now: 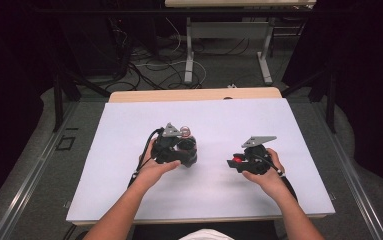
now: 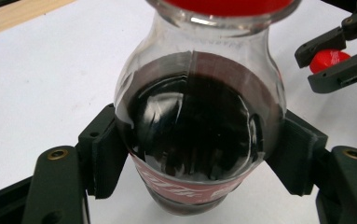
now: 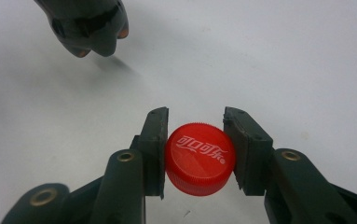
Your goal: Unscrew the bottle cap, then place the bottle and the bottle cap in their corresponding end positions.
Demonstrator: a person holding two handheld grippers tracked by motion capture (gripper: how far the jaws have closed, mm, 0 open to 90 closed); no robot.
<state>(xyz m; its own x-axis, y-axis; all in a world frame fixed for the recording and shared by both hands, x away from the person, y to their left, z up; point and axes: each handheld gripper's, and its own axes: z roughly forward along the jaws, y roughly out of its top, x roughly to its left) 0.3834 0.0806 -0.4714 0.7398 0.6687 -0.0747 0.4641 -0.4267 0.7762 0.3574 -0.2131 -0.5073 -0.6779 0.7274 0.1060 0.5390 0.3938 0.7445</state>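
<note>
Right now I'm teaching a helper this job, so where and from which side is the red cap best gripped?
Grip the red cap across its ribbed rim, as the right gripper does now: one pad on each opposite side, printed top facing up. The round, shallow shape offers only the rim for flat pads. The bottle stays clamped in the left gripper.

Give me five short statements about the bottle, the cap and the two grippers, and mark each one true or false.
1. The left gripper clamps a bottle of dark drink. True.
2. The right gripper is empty. False: its pads press a red cap from both sides.
3. The cap is screwed onto the bottle. False: the right gripper holds it away from the bottle.
4. The table surface is white. True.
5. The bottle's label is blue. False: it is red.
</note>
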